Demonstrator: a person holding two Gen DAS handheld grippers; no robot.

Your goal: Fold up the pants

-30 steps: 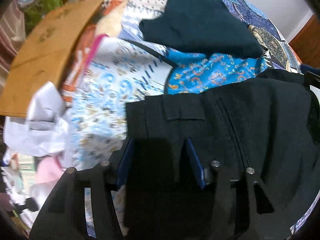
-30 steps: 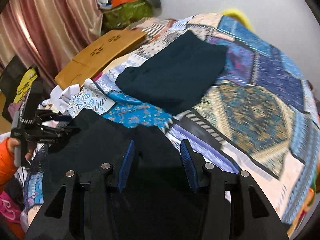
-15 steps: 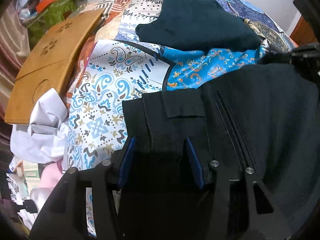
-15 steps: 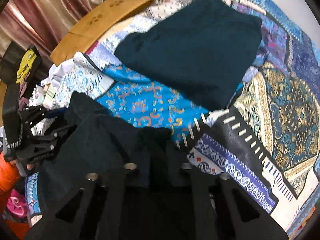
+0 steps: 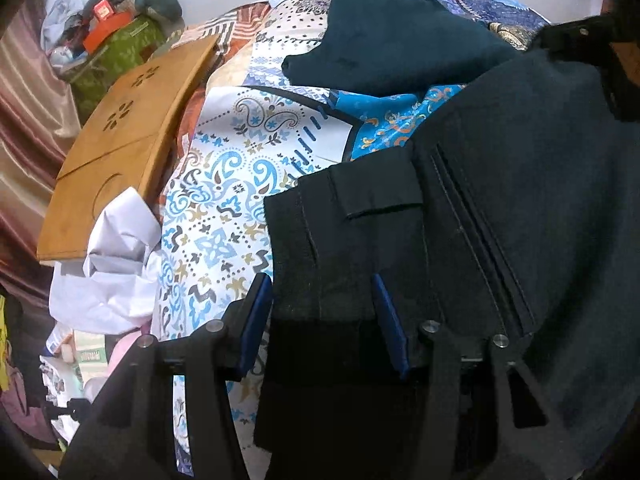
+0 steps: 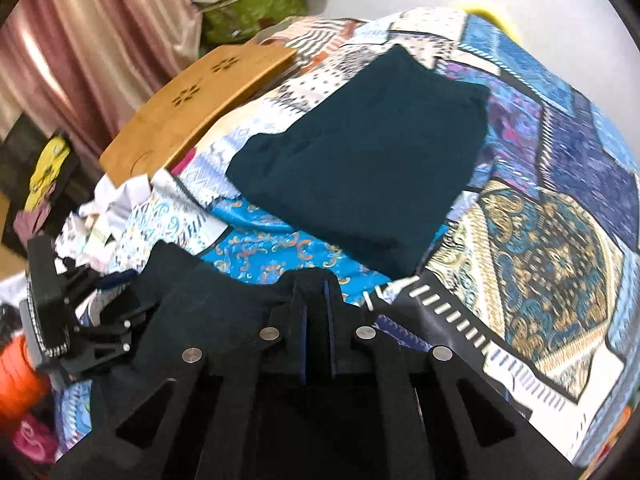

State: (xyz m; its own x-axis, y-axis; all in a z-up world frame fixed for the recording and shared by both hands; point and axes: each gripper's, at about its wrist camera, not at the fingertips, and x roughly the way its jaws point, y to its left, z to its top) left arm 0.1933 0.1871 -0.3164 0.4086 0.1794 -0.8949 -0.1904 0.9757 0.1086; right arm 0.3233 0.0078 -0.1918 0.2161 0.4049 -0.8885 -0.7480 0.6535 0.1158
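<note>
Since a second ago our right tongs (image 6: 316, 320) have closed — now clamped on the black pants' (image 5: 500, 200) edge at lower centre. Left tongs (image 5: 320, 320) stand apart, waistband between them. Beyond the pants, open quilt (image 6: 560, 240) stretches right; folded dark garment (image 6: 360, 168) sits upper centre.

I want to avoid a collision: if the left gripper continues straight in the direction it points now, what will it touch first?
Probably the black pants: their waistband corner already lies between the left gripper's blue pads. The patterned bedcover lies beyond; depth is unclear.
</note>
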